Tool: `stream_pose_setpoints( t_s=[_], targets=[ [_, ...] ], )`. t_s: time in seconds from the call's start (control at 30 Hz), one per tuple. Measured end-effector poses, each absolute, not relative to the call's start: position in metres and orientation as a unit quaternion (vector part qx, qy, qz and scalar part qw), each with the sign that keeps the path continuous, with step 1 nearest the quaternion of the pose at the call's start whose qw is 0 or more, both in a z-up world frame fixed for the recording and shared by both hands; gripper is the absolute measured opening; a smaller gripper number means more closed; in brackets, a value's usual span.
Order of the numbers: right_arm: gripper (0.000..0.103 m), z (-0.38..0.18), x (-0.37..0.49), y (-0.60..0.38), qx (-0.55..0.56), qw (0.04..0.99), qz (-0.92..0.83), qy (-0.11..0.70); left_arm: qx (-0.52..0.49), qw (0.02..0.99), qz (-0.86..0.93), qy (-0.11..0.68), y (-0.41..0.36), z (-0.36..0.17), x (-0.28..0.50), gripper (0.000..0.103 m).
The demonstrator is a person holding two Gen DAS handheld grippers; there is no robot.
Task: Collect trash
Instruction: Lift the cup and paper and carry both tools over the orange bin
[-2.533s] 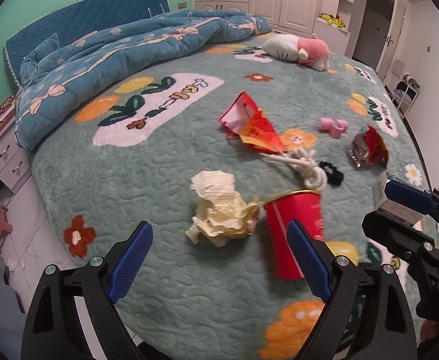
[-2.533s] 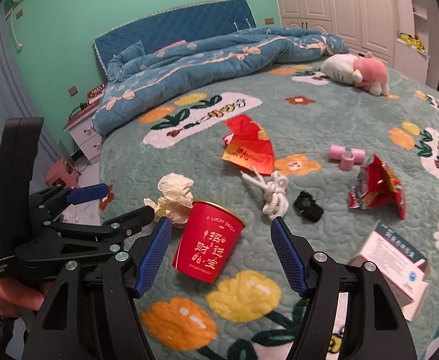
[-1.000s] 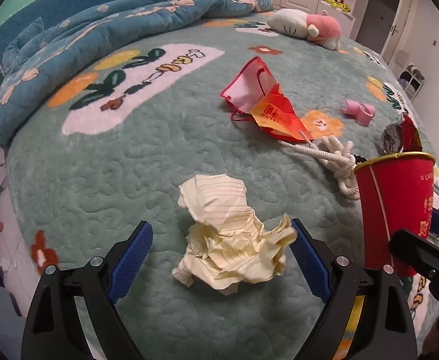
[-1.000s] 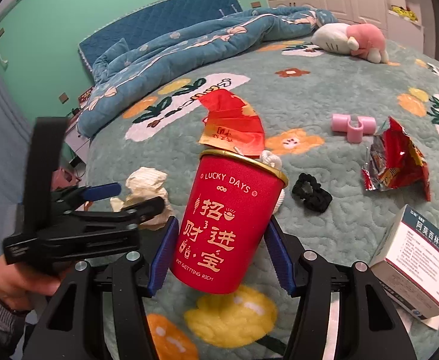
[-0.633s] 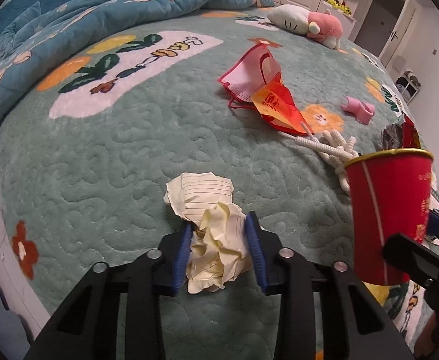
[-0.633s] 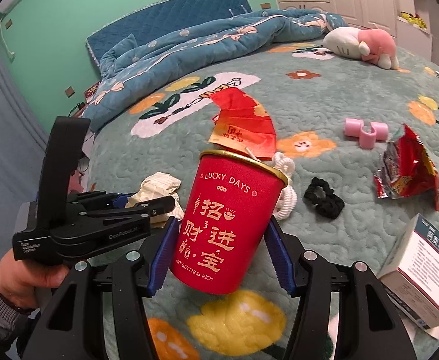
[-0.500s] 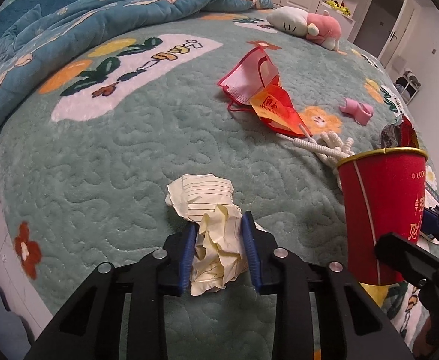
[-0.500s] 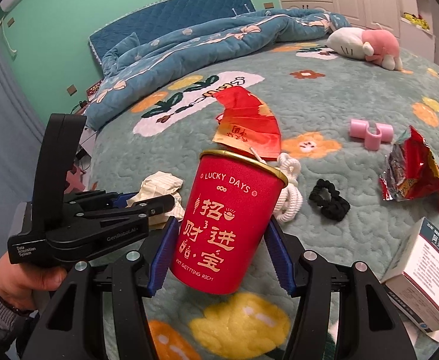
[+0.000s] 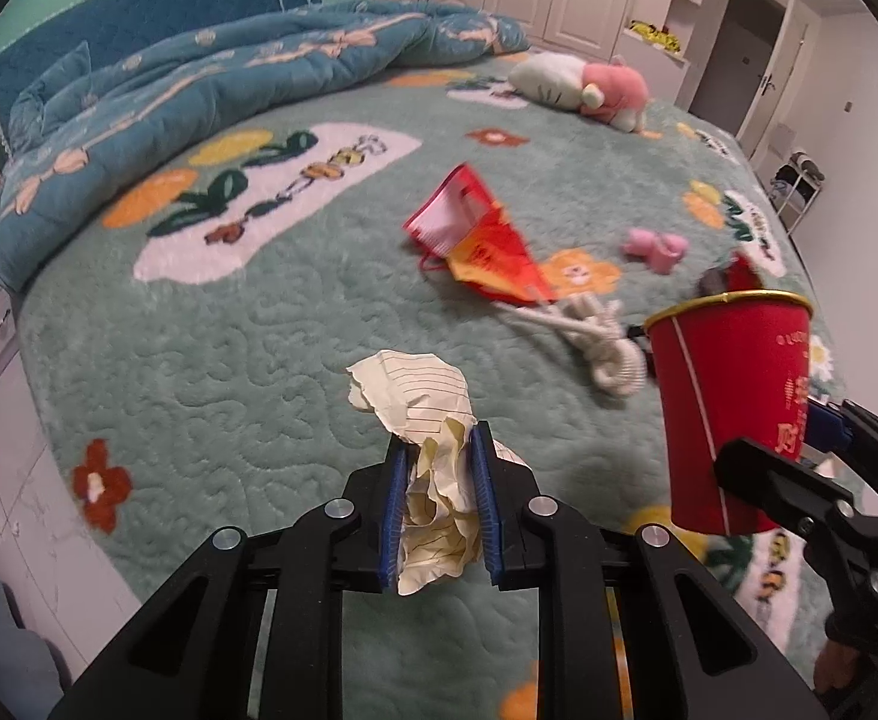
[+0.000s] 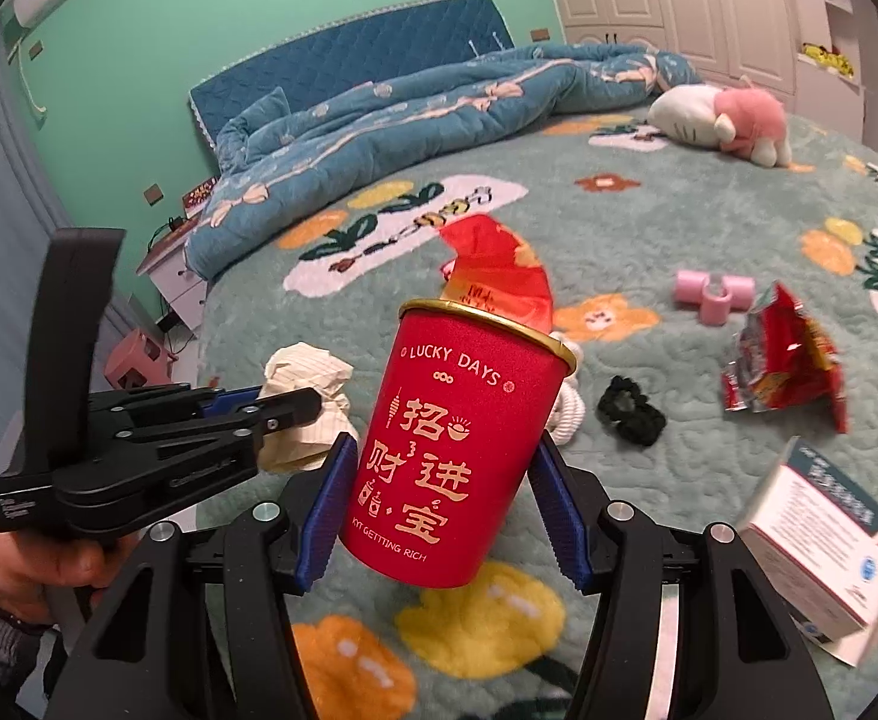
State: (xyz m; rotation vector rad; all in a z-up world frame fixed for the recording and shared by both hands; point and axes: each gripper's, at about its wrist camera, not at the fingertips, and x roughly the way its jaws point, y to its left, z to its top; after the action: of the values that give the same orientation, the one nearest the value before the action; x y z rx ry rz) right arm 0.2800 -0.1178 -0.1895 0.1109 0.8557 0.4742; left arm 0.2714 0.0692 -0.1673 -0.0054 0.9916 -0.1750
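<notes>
The crumpled paper (image 9: 435, 468) is pale yellow lined notepaper, wadded into an uneven lump with torn-looking edges. The left gripper (image 9: 437, 510) has its blue pads closed tight on the lower half of the wad, and the upper part sticks out past the fingertips above the green quilt (image 9: 228, 360). Just to the right of the paper is the red cup (image 10: 457, 450) — a tapered paper cup with a gold rim, "LUCKY DAYS" and gold Chinese characters on its side. The right gripper (image 10: 445, 498) clamps it by the lower body and holds it slightly tilted, mouth up, clear of the quilt.

In the right wrist view, a hand (image 10: 48, 558) grips the left tool's handle, its fingers reaching forward level with the cup's middle.

Beyond the cup a white rope (image 9: 595, 342) lies knotted, with a black hair tie (image 10: 628, 408) near it. To the right of the cup lie a white box (image 10: 823, 540) and a red snack wrapper (image 10: 781, 354). Farther off sits a red paper bag (image 9: 481, 240), then a pink plush toy (image 9: 589, 90) near the rumpled blue duvet (image 9: 198, 78).
</notes>
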Motion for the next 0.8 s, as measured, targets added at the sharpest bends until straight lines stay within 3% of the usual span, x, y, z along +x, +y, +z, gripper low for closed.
stream_pose_setpoints(
  t_s=[0.4, 0.8],
  targets=[
    [0.058, -0.127, 0.202, -0.167, 0.062, 0.908, 0.217, 0.353, 0.026, 0.898, -0.124, 0.421, 0.017, -0.099, 0.2, 0.023],
    [0.058, -0.089, 0.105, -0.289, 0.103, 0.944, 0.109, 0.295, 0.094, 0.891, -0.239, 0.375, -0.101, -0.063, 0.145, 0.023]
  ],
)
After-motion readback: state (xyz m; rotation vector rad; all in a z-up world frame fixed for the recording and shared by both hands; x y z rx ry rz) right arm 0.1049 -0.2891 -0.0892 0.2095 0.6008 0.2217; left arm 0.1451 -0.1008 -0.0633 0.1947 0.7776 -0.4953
